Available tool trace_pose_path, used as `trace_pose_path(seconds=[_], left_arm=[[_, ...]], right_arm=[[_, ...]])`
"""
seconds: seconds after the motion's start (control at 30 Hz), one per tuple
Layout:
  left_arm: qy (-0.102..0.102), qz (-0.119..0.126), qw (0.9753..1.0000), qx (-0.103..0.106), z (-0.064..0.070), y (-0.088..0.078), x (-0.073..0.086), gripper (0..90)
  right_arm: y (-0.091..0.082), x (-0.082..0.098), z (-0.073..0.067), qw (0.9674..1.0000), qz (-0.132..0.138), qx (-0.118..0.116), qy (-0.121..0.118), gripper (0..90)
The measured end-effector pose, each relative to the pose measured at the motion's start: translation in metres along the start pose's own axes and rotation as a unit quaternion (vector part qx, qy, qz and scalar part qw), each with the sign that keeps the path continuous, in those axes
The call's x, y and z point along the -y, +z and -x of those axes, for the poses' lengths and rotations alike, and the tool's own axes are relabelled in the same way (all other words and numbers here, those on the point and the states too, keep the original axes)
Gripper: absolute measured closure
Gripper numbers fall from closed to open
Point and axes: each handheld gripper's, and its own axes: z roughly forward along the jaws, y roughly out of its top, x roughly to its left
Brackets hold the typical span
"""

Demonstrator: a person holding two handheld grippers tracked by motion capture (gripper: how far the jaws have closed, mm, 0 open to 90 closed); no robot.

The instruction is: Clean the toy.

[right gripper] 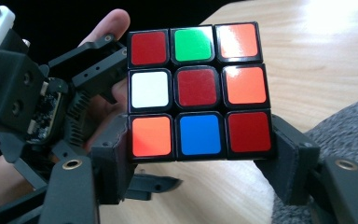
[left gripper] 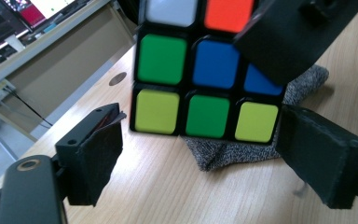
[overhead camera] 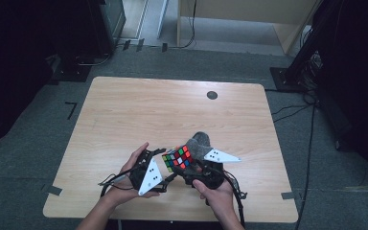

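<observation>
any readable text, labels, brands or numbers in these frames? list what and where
None legible.
Scrambled colour-tiled puzzle cube: plain coloured tiles, no logo or print.
Monitor screen at the upper left of the left gripper view: bright coloured patches, too blurred to read.
White three-cornered plates on the grippers: small dark dots, no characters.
Light wooden table: unmarked.

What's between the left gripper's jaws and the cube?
Nothing: in the left gripper view, the left gripper has open jaws flanking the cube, bare gaps either side, above cloth and table.

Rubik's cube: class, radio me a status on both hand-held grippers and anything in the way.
Right hand-held gripper clamped on Rubik's cube. Left hand-held gripper open around its bottom row, not gripping. Grey cloth underneath, nothing blocking.
</observation>
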Motion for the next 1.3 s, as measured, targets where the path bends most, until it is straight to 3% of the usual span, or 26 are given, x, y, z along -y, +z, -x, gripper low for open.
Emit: trace_pose_path(seconds=[0.1, 0.17, 0.2, 0.27, 0.33, 0.37, 0.4, 0.5, 0.53, 0.57, 0.63, 0.7, 0.73, 0.77, 0.8, 0.83, 0.9, 0.93, 1.0, 1.03, 1.1, 1.13, 1.2, 1.23, 1.3], left_arm=[[0.006, 0.008, 0.9999, -0.008, 0.002, -0.001, 0.000, 30.4], [0.005, 0.011, 0.9999, -0.006, 0.002, -0.002, 0.000, 33.0], [-0.001, 0.008, 1.0000, -0.001, 0.001, -0.001, 0.001, 33.8], [-0.007, 0.003, 1.0000, 0.005, 0.001, 0.000, 0.002, 34.0], [-0.031, -0.010, 0.9994, 0.012, -0.004, 0.002, 0.006, 34.1], [-0.031, -0.010, 0.9994, 0.012, -0.004, 0.002, 0.006, 34.1], [-0.057, -0.011, 0.9981, 0.018, -0.011, 0.001, 0.010, 34.1], [-0.094, -0.010, 0.9954, 0.013, -0.022, -0.002, 0.015, 34.2], [-0.094, -0.010, 0.9954, 0.013, -0.022, -0.002, 0.015, 34.2], [-0.123, -0.009, 0.9922, 0.017, -0.031, -0.005, 0.018, 34.2], [-0.152, -0.007, 0.9881, 0.022, -0.038, -0.007, 0.021, 34.2], [-0.175, -0.008, 0.9842, 0.025, -0.044, -0.008, 0.023, 34.2], [-0.182, -0.009, 0.9830, 0.026, -0.046, -0.008, 0.023, 34.2], [-0.182, -0.009, 0.9830, 0.026, -0.046, -0.008, 0.023, 34.2], [-0.188, -0.008, 0.9816, 0.030, -0.047, -0.008, 0.024, 34.2], [-0.197, -0.005, 0.9794, 0.044, -0.049, -0.008, 0.025, 34.2], [-0.198, -0.006, 0.9791, 0.048, -0.049, -0.008, 0.025, 34.2], [-0.197, -0.006, 0.9790, 0.051, -0.050, -0.008, 0.025, 34.2], [-0.197, -0.001, 0.9786, 0.061, -0.050, -0.008, 0.026, 34.3], [-0.196, 0.007, 0.9779, 0.072, -0.051, -0.009, 0.026, 34.3], [-0.193, 0.013, 0.9784, 0.074, -0.052, -0.009, 0.027, 34.3], [-0.193, 0.013, 0.9782, 0.076, -0.052, -0.008, 0.027, 34.3], [-0.195, 0.012, 0.9774, 0.081, -0.052, -0.007, 0.028, 34.3], [-0.196, 0.006, 0.9772, 0.082, -0.051, -0.006, 0.028, 34.3], [-0.192, -0.014, 0.9792, 0.064, -0.049, -0.004, 0.027, 34.2]], right_arm=[[0.003, 0.001, 0.001, 0.9998, -0.014, -0.007, 0.013, 34.1], [0.004, 0.001, 0.002, 0.9997, -0.016, -0.007, 0.016, 34.0], [0.005, 0.002, 0.006, 0.9991, -0.021, -0.016, 0.032, 33.7], [0.005, 0.002, 0.008, 0.9992, -0.023, -0.016, 0.030, 31.8], [0.003, 0.000, 0.009, 0.9994, -0.019, -0.006, 0.027, 30.3], [0.003, 0.000, 0.009, 0.9994, -0.019, -0.006, 0.027, 30.3], [-0.003, -0.004, 0.010, 0.9996, 0.000, -0.004, 0.028, 29.0], [-0.014, -0.009, 0.014, 0.9991, 0.035, 0.016, 0.015, 28.0], [-0.014, -0.009, 0.014, 0.9991, 0.035, 0.016, 0.015, 28.0], [-0.018, -0.010, 0.020, 0.9976, 0.046, 0.052, -0.006, 28.0], [-0.018, -0.008, 0.027, 0.9925, 0.028, 0.109, -0.047, 28.6], [-0.013, -0.003, 0.032, 0.9820, 0.002, 0.166, -0.090, 29.5], [-0.010, 0.000, 0.035, 0.9793, -0.011, 0.179, -0.094, 29.9], [-0.010, 0.000, 0.035, 0.9793, -0.011, 0.179, -0.094, 29.9], [-0.006, 0.003, 0.039, 0.9788, -0.026, 0.181, -0.093, 30.1], [0.003, 0.010, 0.046, 0.9759, -0.056, 0.188, -0.095, 31.5], [0.011, 0.019, 0.050, 0.9698, -0.084, 0.203, -0.106, 31.9], [0.011, 0.019, 0.050, 0.9698, -0.084, 0.203, -0.106, 31.9], [0.017, 0.025, 0.053, 0.9623, -0.098, 0.218, -0.129, 32.9], [0.021, 0.029, 0.054, 0.9533, -0.112, 0.235, -0.153, 32.8], [0.024, 0.033, 0.055, 0.9465, -0.117, 0.246, -0.172, 32.1], [0.025, 0.034, 0.056, 0.9457, -0.120, 0.248, -0.172, 31.6], [0.026, 0.036, 0.059, 0.9488, -0.117, 0.248, -0.157, 29.9], [0.026, 0.036, 0.059, 0.9488, -0.117, 0.248, -0.157, 29.9], [0.026, 0.037, 0.061, 0.9527, -0.112, 0.246, -0.138, 30.7]])
